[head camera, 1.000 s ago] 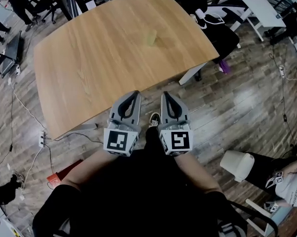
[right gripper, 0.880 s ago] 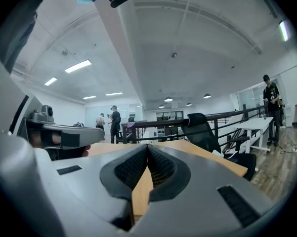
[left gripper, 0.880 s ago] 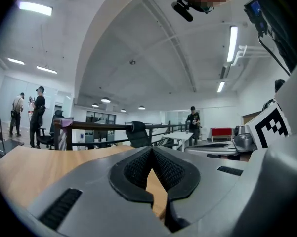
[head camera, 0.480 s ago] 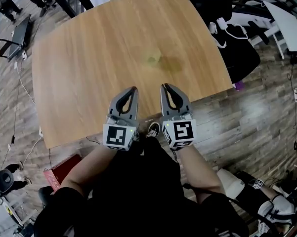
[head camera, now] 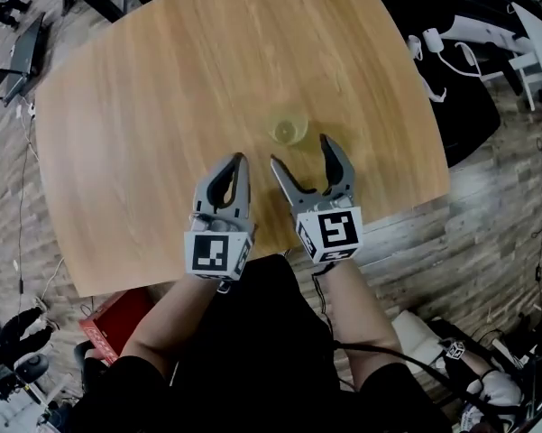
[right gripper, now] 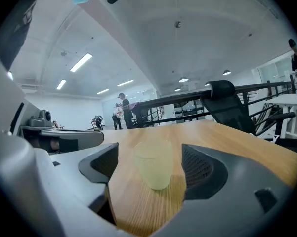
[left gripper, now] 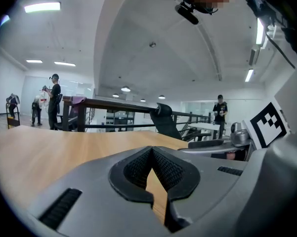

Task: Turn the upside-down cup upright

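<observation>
Head view: a broad wooden table [head camera: 144, 106] with rounded corners fills most of the picture. It stands on a dark plank floor [head camera: 496, 197], with cables trailing along the left side. A red box [head camera: 113, 323] lies by the near corner and a white desk [head camera: 537, 25] stands at the upper right. The pale yellow-green cup [head camera: 289, 129] stands near the middle of the table. The left tool [head camera: 239, 159] is over the table with its jaws pressed together. The right tool [head camera: 300, 152] is beside it with its jaws spread, and the cup is just beyond their tips, apart from both.

Left gripper view: the jaws meet, and only a sliver of tabletop shows through the gap. Past the table is a large, bright hall with ceiling lights [left gripper: 42, 7] and a dark railing [left gripper: 113, 105]. Behind the railing are a black chair [left gripper: 165, 120] and people [left gripper: 53, 95] standing far off.

Right gripper view: the jaws are opening. The cup shows between them but ahead of them, and neither pad touches it. It stands on the wood and looks wider at the top than at the foot. The same railing, a chair and distant people lie beyond.

A second ago both tools hung over the floor, short of the table's near edge, and both were pressed together. The cup was then far off across the table. Now both tools are over the wood, the right one's jaws are spread, and the cup is close in front of it.
</observation>
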`<state>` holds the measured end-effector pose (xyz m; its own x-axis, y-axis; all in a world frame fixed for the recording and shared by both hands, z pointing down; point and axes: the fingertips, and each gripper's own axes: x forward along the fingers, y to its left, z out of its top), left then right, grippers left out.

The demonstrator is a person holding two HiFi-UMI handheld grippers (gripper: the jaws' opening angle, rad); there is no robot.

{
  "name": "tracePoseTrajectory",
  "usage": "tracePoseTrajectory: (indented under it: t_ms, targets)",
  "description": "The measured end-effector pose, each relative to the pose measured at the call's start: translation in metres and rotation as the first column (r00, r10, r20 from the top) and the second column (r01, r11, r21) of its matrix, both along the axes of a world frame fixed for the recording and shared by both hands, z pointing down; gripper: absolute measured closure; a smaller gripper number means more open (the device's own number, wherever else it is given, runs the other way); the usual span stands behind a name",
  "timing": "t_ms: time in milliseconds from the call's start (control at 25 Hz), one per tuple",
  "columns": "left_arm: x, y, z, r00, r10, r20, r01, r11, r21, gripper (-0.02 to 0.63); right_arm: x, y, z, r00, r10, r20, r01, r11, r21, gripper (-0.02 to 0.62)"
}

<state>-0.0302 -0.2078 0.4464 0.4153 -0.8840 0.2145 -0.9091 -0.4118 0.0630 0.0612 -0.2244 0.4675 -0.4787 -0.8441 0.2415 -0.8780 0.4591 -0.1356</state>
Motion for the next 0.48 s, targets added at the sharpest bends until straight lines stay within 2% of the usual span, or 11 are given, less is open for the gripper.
tracePoseTrajectory:
  t_ms: [120,200,480]
  targets:
    - [-0.007,-0.01,0.016,1.0,-0.009,-0.015,0.009,1.0,-0.019,0.598,-0.012,-0.026,0.015,0.999,-0.03,-0.012,0.03,1.0,0.007,0.208]
    - [-0.012,-0.011,0.024,1.0,-0.009,-0.025,0.008,0.999,-0.034,0.598,-0.019,-0.037,0.021,0.998,-0.046,-0.036,0.047,0.999,0.016,0.192]
    - [-0.021,-0.013,0.044,0.999,0.012,-0.051,-0.016,0.998,-0.068,0.598,-0.036,-0.066,0.02,0.986,-0.085,-0.147,0.094,0.994,0.056,0.186]
